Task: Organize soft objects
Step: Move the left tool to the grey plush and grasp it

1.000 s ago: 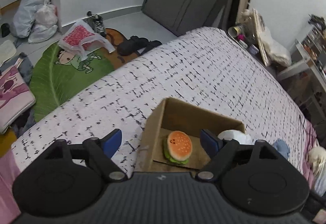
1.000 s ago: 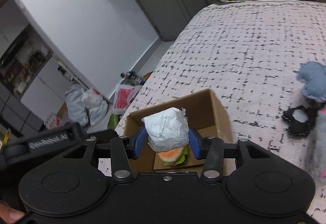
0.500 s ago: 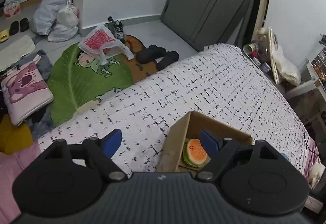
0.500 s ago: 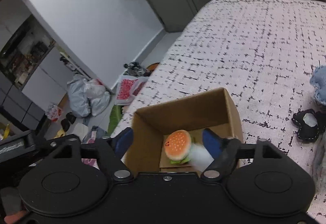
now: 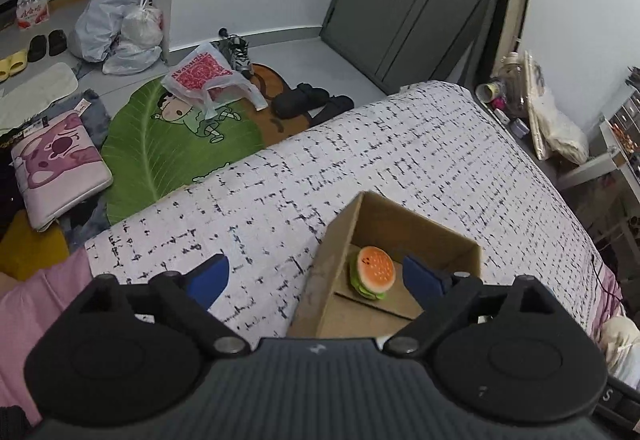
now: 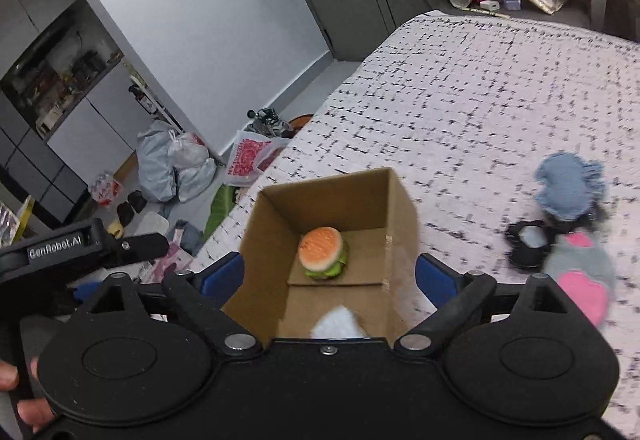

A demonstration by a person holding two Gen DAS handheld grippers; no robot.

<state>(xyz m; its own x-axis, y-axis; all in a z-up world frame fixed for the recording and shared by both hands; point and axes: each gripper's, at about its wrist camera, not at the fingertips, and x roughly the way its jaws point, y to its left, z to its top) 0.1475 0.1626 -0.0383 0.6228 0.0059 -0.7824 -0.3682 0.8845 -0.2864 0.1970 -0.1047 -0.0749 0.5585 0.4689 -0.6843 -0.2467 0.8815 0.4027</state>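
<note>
- The right tongs (image 6: 328,276) have just been opening and now stand wide with nothing between the pads; the white soft toy (image 6: 338,322) lies loose in the near end of the cardboard box (image 6: 400,200), just below them.
- The left tongs (image 5: 316,276) are also wide and empty.
- The burger toy (image 6: 323,253) sits farther in on the box floor.
- The blue toy (image 6: 570,186) and the grey-and-pink toy (image 6: 580,272) lie on the bed (image 6: 480,88), right of the box.
- They look light and squashy; a pinch across the middle should hold.
</note>
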